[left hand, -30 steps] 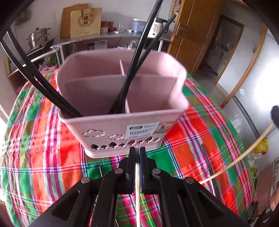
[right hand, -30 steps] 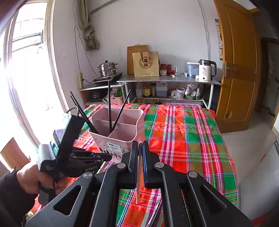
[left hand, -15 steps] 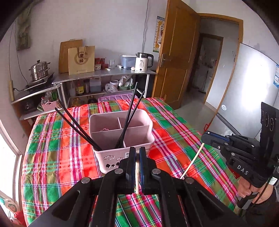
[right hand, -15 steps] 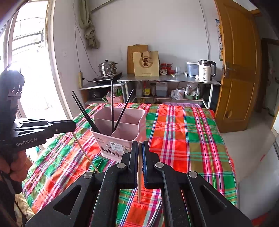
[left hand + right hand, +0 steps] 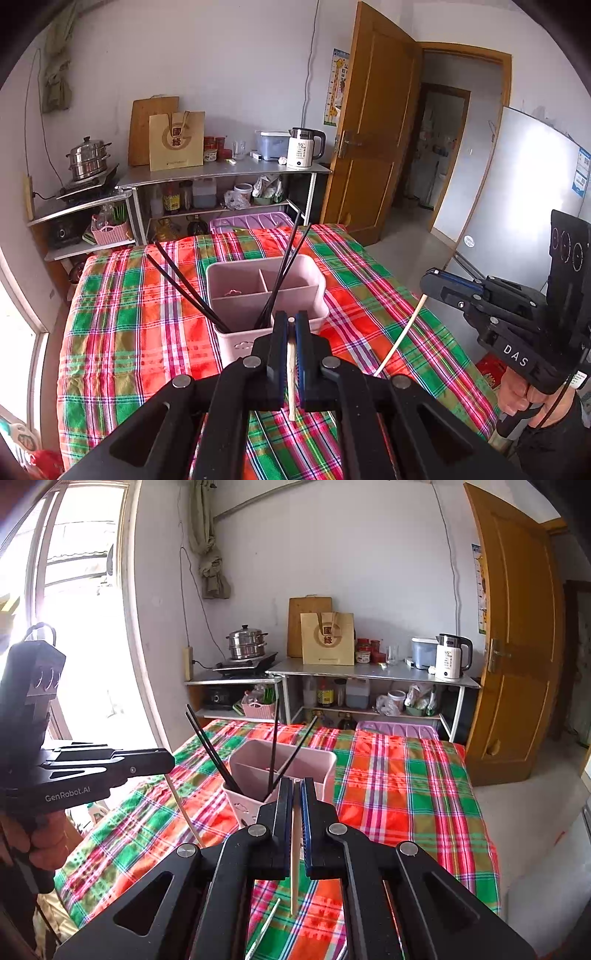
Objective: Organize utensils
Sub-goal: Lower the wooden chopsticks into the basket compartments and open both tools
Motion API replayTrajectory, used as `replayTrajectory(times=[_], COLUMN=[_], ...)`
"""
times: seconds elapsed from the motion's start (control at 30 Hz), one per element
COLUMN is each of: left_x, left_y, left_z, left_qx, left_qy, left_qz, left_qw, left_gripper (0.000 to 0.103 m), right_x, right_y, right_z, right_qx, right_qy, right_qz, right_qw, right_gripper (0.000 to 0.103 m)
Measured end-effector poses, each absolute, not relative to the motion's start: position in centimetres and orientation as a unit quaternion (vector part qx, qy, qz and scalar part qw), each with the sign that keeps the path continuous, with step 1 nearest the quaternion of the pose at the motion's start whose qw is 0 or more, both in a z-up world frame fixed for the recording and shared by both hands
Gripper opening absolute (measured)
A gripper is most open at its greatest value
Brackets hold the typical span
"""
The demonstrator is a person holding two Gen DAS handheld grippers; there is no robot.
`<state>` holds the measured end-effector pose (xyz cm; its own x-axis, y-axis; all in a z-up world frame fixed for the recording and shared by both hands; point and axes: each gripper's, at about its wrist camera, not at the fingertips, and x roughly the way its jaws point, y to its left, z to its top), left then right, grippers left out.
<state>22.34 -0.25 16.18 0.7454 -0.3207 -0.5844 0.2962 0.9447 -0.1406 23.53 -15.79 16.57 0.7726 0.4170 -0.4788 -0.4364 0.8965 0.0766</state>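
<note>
A pink utensil basket with compartments stands on the plaid table and holds several black chopsticks. It also shows in the right wrist view. My left gripper is shut on a pale wooden chopstick, held above the table in front of the basket. My right gripper is shut on another pale wooden chopstick. The right gripper also shows at the right of the left wrist view with its chopstick hanging down. The left gripper shows at the left of the right wrist view.
A metal utensil lies on the table below my right gripper. A steel shelf with a kettle, a paper bag and a steamer pot stands behind the table. A window is at the left, a wooden door at the right.
My left gripper has pulled back and up from close to the basket, still holding its chopstick. My right gripper has hardly moved.
</note>
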Motion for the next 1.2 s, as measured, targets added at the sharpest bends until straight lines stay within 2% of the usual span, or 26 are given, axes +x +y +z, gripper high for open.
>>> replayTrajectory(times=[0.6,0.87,1.2], left_x=[26.8,29.6,31.6], left_y=[6.0,7.1,7.2], left_z=[22.3,20.7,17.3], left_qx=[-0.092,-0.103,-0.099], left_qy=[0.234,0.239,0.267], left_qz=[-0.139,-0.136,-0.141], left_qw=[0.958,0.956,0.948], left_gripper=[0.003,0.003,0.003], right_x=[28.3,30.3,31.9], right_y=[-11.9,-10.8,-9.4], right_z=[21.4,20.5,17.6], right_qx=[0.028,0.042,0.027], right_qy=[0.178,0.166,0.187], right_qz=[0.258,0.258,0.259], right_qw=[0.949,0.951,0.947], right_gripper=[0.004,0.004,0.004])
